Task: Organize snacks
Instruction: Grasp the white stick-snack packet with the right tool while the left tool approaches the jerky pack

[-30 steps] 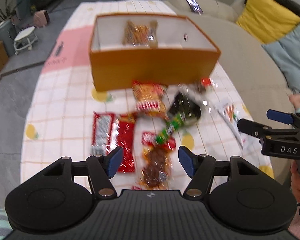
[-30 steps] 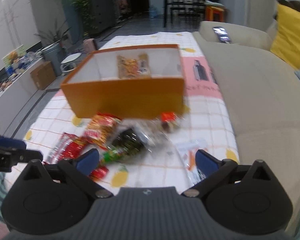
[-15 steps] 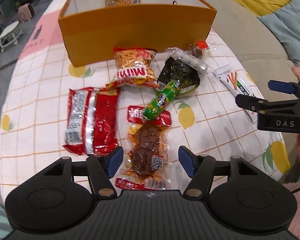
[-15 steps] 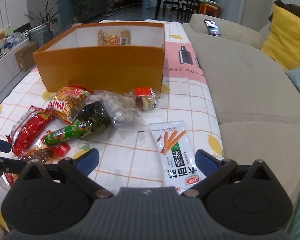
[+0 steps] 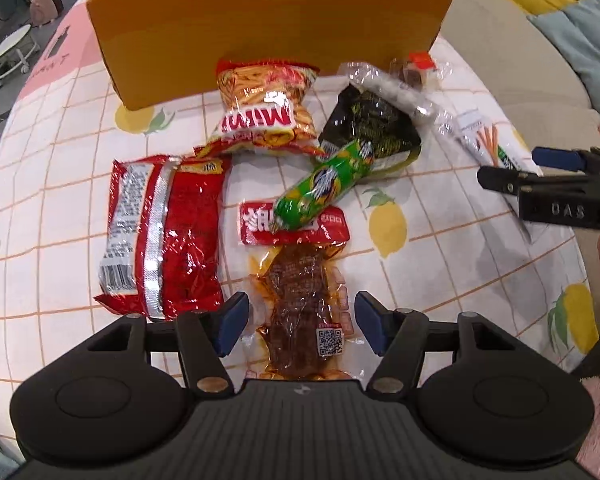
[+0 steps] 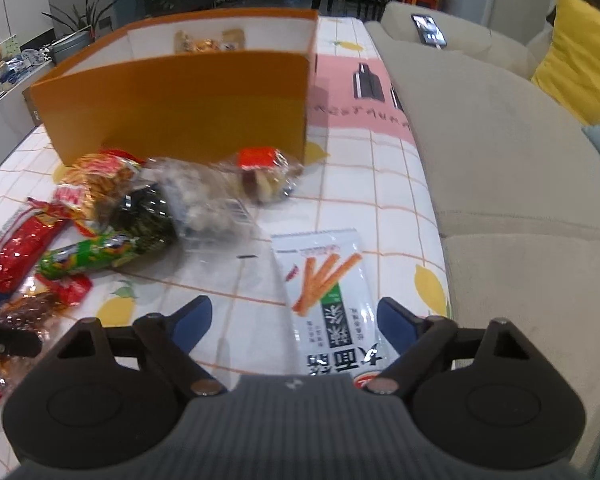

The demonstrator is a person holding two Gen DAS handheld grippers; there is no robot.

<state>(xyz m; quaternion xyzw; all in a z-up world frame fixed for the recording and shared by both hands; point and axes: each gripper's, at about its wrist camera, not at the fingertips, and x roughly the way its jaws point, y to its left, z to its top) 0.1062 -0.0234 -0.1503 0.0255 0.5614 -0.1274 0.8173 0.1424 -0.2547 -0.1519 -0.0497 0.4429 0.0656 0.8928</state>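
The left gripper (image 5: 301, 328) stands spread astride a clear pouch of brown meat (image 5: 302, 316); the right gripper (image 6: 292, 322), jaws just narrowing but still spread, brackets a white stick-snack packet (image 6: 327, 288).

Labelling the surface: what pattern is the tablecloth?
White tablecloth with an orange grid, yellow lemons and a pink panel at the far end; clearest in the left wrist view.
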